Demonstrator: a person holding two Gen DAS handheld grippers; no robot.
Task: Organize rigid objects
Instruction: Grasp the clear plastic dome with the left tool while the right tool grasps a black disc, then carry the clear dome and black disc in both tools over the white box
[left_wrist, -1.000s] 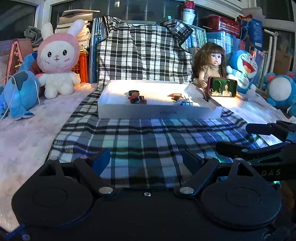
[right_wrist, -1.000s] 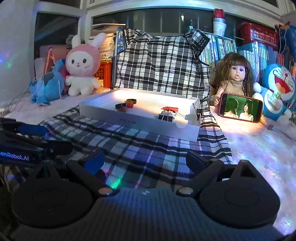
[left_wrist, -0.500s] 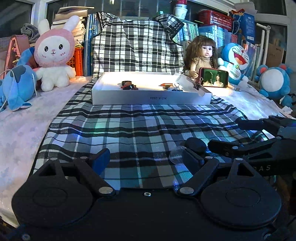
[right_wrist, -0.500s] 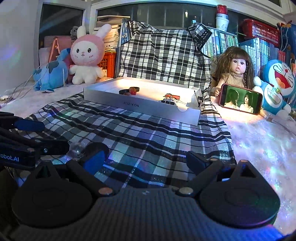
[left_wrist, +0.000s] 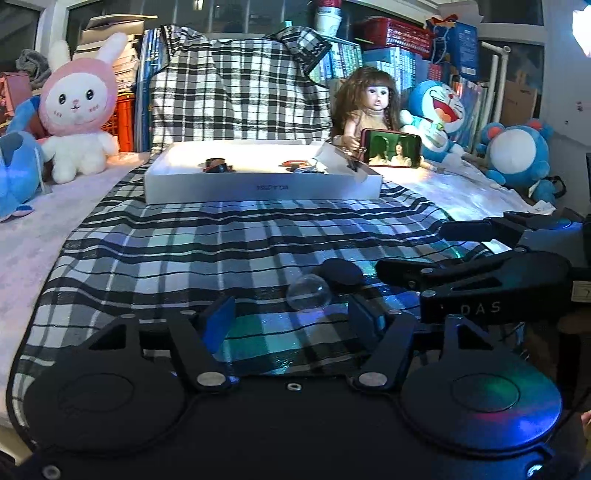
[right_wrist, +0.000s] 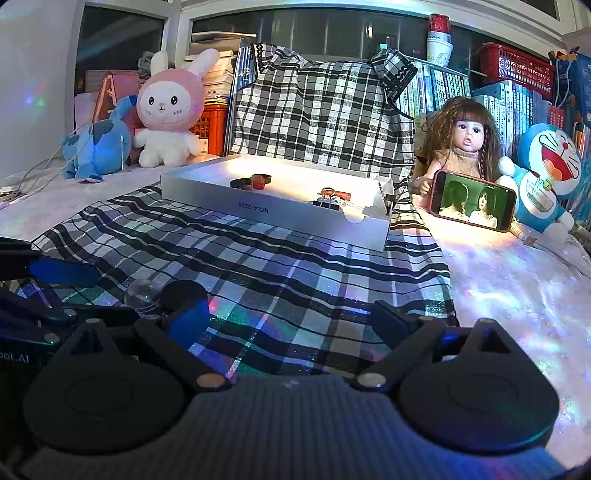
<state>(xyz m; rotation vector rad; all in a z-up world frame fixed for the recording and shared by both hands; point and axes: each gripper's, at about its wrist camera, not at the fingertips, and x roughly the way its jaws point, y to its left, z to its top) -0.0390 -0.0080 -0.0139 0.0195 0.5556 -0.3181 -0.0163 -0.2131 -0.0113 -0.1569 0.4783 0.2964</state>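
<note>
Nearest, the left claw (left_wrist: 291, 317) stands half apart, its jaws just closing, with nothing pressed between them. The clear dome (left_wrist: 308, 293) lies on the plaid cloth (left_wrist: 221, 251) just ahead of the tips, touching a black disc (left_wrist: 341, 271). One dome, one disc. The dome looks slick and could squirt sideways if pinched off-centre, dragging the disc along. The right claw (right_wrist: 291, 314) gapes empty beside them. Well beyond the dome sits one white box (left_wrist: 262, 188), holding a few small items too tiny to count.
</note>
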